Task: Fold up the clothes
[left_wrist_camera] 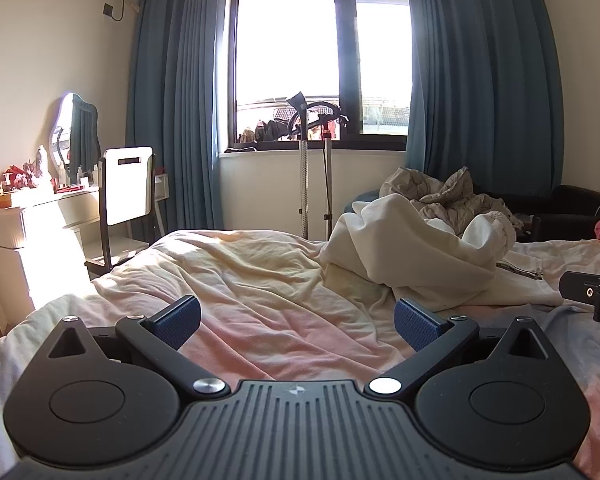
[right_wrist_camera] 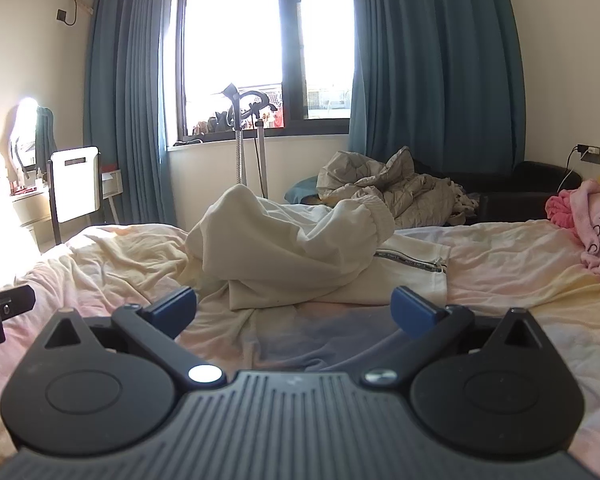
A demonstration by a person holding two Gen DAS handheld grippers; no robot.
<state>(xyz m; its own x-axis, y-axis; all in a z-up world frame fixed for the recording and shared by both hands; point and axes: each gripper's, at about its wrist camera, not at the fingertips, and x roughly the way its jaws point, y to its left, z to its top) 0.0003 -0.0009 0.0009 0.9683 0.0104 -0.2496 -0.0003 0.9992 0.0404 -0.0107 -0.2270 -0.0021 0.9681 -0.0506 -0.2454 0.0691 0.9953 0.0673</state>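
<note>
Both grippers were low over the bed point(left_wrist_camera: 260, 320) when I looked, each with its jaws spread wide and nothing between them. The left gripper point(left_wrist_camera: 298, 322) faced bare, rumpled sheet; the right gripper point(right_wrist_camera: 296, 312) faced the clothing more squarely.

That clothing was a white garment point(right_wrist_camera: 292, 244), lying in a loose mound on the bed just ahead of the right gripper and off to the right of the left one. I could see a ribbed cuff point(right_wrist_camera: 370, 210) sticking up at the top of the heap and a zipper edge point(right_wrist_camera: 412, 262) lying flatter along its right side. A pink garment point(right_wrist_camera: 596, 220) lay further right on the bed, well apart from the white one, and a grey quilted heap point(right_wrist_camera: 380, 184) sat beyond the bed's far edge.

I judged the white piece to be unfolded as it lay: bunched, with no flat panels or straight creases. That suggested the step in hand was a reach to take hold of it. The next move, as I read it, called for bringing each gripper to a separate edge of the mound, pinching only one layer, and then lifting and spreading the cloth flat. The heaped folds made picking a single layer the tricky part.
</note>
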